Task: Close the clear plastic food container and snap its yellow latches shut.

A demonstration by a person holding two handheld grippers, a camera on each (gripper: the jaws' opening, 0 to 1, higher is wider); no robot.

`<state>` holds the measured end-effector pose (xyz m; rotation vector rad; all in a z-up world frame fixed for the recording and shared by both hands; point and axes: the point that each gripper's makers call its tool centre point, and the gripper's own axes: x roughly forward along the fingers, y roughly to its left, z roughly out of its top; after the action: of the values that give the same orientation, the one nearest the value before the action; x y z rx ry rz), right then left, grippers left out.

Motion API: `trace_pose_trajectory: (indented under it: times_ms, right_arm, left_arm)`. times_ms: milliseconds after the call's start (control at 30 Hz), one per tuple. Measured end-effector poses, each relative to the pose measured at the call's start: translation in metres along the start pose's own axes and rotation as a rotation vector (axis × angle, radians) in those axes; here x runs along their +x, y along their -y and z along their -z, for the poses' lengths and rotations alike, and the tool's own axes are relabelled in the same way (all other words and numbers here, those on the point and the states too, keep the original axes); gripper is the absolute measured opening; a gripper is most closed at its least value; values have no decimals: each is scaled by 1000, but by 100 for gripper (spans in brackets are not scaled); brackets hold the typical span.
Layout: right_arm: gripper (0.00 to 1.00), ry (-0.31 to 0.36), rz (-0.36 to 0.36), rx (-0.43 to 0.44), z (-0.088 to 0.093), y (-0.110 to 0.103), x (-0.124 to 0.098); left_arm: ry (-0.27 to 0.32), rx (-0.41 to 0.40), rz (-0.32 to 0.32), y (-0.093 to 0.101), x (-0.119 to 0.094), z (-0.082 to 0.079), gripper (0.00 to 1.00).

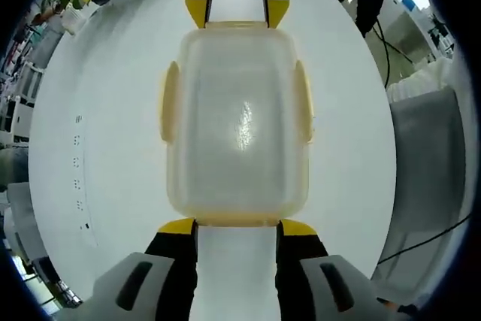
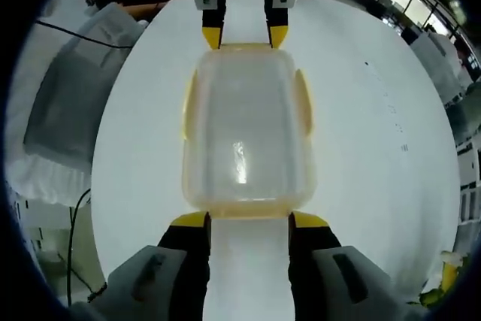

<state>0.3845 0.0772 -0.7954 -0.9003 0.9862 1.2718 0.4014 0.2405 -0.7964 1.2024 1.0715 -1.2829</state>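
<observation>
Squarely between both tools on a round white table [image 1: 113, 148]: clear rectangular plastic food container [image 1: 237, 125], lid on, yellow latches [image 1: 168, 101] along its sides. Left gripper [image 1: 237, 225] low at one short end, yellow-tipped jaws spread, tips just touching the container's edge. Right gripper [image 2: 249, 219] at the opposite short end, jaws likewise spread against the rim. End latches partly hidden behind fingertips; snapped or loose, cannot tell. Grey cloth-like shape [image 2: 64, 103] beside the table, blurred.

Container [image 1: 237, 122] sits right ahead of left gripper [image 1: 237, 225], blocking forward; right gripper [image 1: 235, 11] closes off its far end. Bare white table [image 1: 113, 140] either side gives passage. Grey bag [image 2: 71, 103] left of right gripper.
</observation>
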Motion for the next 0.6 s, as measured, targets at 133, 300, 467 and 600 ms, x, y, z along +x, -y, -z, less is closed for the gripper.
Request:
trace_pose_trajectory:
  times_ms: [133,300,467,600]
  right_arm:
    - [38,-6,-1,16,1,0,0]
    - [42,-79,-1,110,24,-2,13]
    - [43,-86,4,178,41,-5,18]
    - [44,-57,-9,255,46,-9,13]
  left_arm:
    - [13,0,1,0,0,0,34]
    - [12,10,-11,1,2,3,35]
    - [22,-61,-9,3,6,17,29]
    - [60,-188,-5,2,2,26,33]
